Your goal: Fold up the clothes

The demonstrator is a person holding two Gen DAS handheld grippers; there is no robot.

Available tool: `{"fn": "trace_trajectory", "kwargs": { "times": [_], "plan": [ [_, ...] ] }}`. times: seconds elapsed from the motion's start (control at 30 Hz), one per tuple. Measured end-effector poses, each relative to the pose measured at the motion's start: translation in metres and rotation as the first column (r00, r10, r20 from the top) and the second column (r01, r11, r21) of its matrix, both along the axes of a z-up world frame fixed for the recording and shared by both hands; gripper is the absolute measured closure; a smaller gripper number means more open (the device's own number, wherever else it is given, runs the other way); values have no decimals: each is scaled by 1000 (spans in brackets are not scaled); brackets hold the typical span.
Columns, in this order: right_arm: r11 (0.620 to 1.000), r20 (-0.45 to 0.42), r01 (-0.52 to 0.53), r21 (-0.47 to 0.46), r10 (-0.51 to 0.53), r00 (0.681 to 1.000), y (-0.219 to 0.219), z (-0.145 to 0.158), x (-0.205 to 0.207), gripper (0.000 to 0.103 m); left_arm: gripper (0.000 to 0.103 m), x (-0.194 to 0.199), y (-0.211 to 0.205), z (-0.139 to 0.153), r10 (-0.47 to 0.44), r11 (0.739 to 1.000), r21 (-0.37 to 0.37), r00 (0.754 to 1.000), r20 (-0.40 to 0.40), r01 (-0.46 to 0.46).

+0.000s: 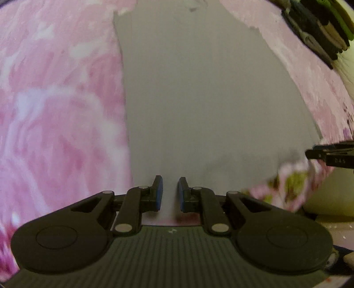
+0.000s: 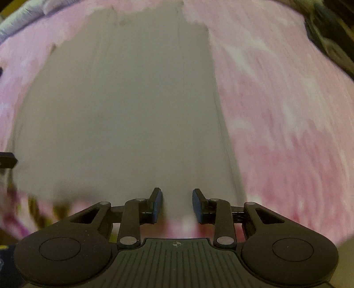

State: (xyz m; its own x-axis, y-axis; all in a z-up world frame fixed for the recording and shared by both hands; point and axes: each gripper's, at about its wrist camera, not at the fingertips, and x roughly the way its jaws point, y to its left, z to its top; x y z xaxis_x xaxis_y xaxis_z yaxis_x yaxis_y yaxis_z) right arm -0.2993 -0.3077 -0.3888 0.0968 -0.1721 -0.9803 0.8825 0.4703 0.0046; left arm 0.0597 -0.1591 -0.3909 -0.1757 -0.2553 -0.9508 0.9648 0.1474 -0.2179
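Observation:
A plain grey garment (image 1: 199, 99) lies flat on a pink mottled bedspread (image 1: 55, 110), and its near hem reaches down between my fingers. My left gripper (image 1: 170, 191) hovers over that hem near its left corner, open with a narrow gap and gripping nothing. In the right wrist view the same grey garment (image 2: 121, 110) fills the middle. My right gripper (image 2: 177, 205) is open wider over the hem near its right edge. The right gripper's tip (image 1: 331, 152) shows at the left view's right border. Both views are motion-blurred.
The pink bedspread (image 2: 287, 121) stretches out on both sides of the garment. A dark stack of items (image 1: 320, 28) sits at the far right. The cover's flowered edge (image 1: 287, 186) hangs at the near side. A pale purple cloth (image 2: 22, 17) lies far left.

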Motion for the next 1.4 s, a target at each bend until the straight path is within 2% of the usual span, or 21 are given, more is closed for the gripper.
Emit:
{"fn": "trace_trajectory", "kwargs": {
  "times": [0.07,0.17,0.27,0.4,0.47,0.67,0.73,0.83,0.93,1.03,1.2,1.4],
  "plan": [
    [998,-17,39,40,-39,999,11,2,-8,74,92,-3,5,5,8,1000,25,1000,23,-9],
    [998,-10,38,44,-38,999,16,22,-10,74,92,-2,15,27,74,996,47,996,49,-76],
    [1000,69,8,21,-9,998,16,58,-9,74,90,-8,26,69,153,988,-14,987,54,-152],
    [1000,178,-31,4,30,984,12,110,-8,73,70,-28,45,133,255,962,-123,963,85,-243],
    [998,219,-49,-36,56,974,16,141,-18,72,69,-46,57,162,296,944,-175,951,88,-278],
    [986,291,-80,-144,120,949,50,222,-56,64,61,-108,96,233,332,924,-247,933,141,-291],
    [986,340,-63,-152,112,934,64,244,-71,59,54,-127,112,255,343,914,-281,927,150,-293],
    [990,389,-46,-131,94,916,79,264,-89,52,49,-149,129,280,357,905,-304,919,165,-297],
    [993,419,-43,-108,84,904,97,285,-104,38,39,-169,145,298,346,906,-320,920,184,-277],
    [994,422,-44,-105,84,903,113,294,-118,29,36,-184,157,306,333,908,-328,923,194,-259],
    [993,384,-47,-105,84,919,134,293,-132,27,36,-203,169,303,310,924,-295,927,209,-243],
    [988,352,-83,-127,123,928,150,293,-139,27,34,-222,181,309,288,930,-298,931,223,-216]
  ]
}}
